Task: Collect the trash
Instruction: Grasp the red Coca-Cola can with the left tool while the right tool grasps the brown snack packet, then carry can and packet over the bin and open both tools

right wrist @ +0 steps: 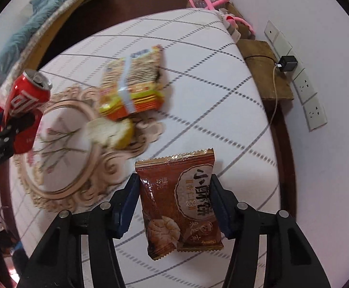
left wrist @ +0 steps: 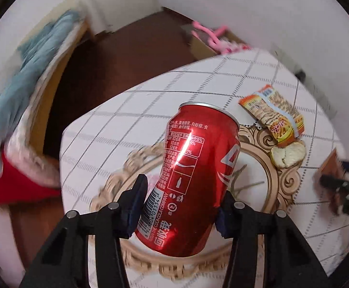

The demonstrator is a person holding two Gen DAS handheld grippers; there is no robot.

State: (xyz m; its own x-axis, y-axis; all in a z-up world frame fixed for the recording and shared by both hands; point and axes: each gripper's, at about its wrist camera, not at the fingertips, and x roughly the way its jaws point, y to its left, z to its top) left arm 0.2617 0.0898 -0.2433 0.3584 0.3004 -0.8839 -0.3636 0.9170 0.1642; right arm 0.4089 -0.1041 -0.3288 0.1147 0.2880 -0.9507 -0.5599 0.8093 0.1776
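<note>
Gripping the can (left wrist: pixel 186 180) across its side wall, the left hand-held gripper (left wrist: pixel 178 206) is holding it tilted and clear above the bench (left wrist: pixel 102 129), pads pressing on both sides. Can is looking opened at the top in the right view, so probably light and easy to dent; thin metal, slick, best pinched mid-body and not squeezed harder. The right hand-held gripper (right wrist: pixel 174 204) is pinching a brown snack packet (right wrist: pixel 179 204) by its two long edges, packet hanging upright off the cloth. Packet is reading as soft, crinkly, near weightless; foil could be slipping, so gripping on the flat middle is safer than on the sealed ends. An orange wrapper (left wrist: pixel 274 116) and a peel (left wrist: pixel 287 154) are lying touching each other on the bench, beside the printed oval, still to be collected. Peel is likely limp and light, wrapper flat, needing an edge pinch.
</note>
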